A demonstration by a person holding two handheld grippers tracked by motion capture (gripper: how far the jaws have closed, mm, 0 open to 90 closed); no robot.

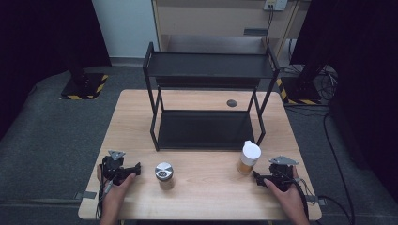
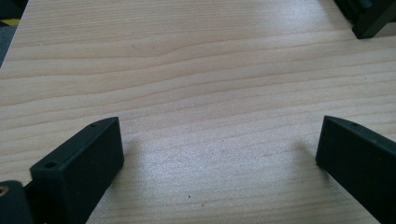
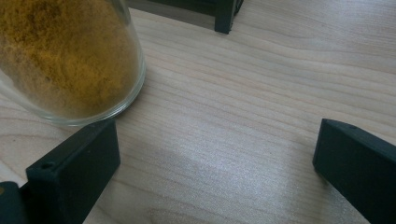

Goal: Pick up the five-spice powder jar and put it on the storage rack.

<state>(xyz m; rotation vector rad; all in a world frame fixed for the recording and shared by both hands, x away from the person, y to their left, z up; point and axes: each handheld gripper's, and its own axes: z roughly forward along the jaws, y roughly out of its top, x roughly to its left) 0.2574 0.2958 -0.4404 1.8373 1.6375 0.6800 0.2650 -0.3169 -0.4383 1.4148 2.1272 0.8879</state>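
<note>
Dark curtains hang on both sides of the room, and the pale wooden table sits on grey carpet with a black two-tier rack standing on its far half. Down at seven o'clock on the table, the left gripper rests in a hand, jaws spread wide; in the left gripper view there is bare wood grain between them, nothing held. Just beside it, towards the centre at six o'clock, stands a small jar with a silver lid, upright and apart from the jaws. Over at five o'clock, the right gripper is released too, jaws wide apart in the right gripper view. The white-capped jar of yellow powder stands upright just ahead of it, and its glass base sits close by the tip of one jaw at ten o'clock, outside the gap.
</note>
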